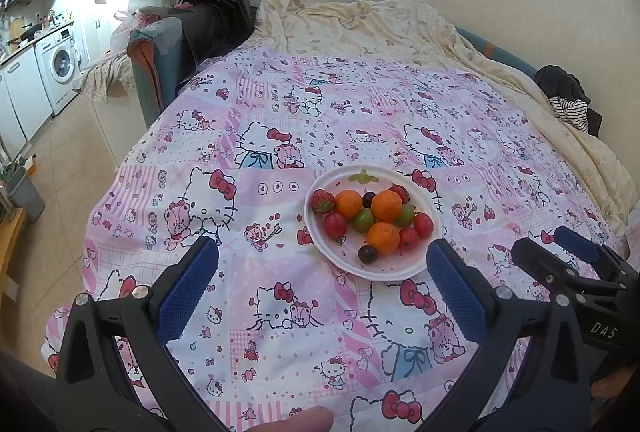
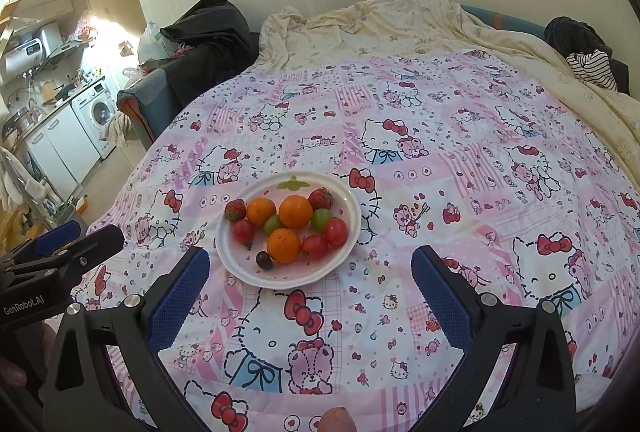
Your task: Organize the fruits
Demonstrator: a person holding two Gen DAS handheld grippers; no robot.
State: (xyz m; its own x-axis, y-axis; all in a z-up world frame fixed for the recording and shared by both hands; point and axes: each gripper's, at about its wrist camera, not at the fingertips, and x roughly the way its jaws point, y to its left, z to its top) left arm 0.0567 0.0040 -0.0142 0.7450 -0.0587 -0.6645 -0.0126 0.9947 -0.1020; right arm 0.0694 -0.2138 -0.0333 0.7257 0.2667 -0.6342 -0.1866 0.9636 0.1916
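Note:
A white plate (image 1: 394, 269) sits on the pink cartoon-cat cloth and holds mixed fruit: three oranges (image 1: 386, 206), strawberries (image 1: 322, 201), cherry tomatoes (image 1: 335, 225), green grapes (image 1: 363, 219) and dark grapes (image 1: 367, 254). The plate also shows in the right wrist view (image 2: 248, 272), with its oranges (image 2: 295, 211). My left gripper (image 1: 322, 266) is open and empty, just short of the plate's near edge. My right gripper (image 2: 310, 266) is open and empty, the plate ahead to its left. The right gripper shows at the right of the left wrist view (image 1: 560, 244); the left gripper shows at the left of the right wrist view (image 2: 76, 238).
The cloth (image 1: 280, 312) covers a round table. A cream blanket (image 1: 380, 24) lies bunched at the far side, with dark clothes (image 1: 568, 100) at the right. A chair with black fabric (image 1: 208, 12) stands at the far left. A kitchen with a washing machine (image 1: 60, 66) is beyond.

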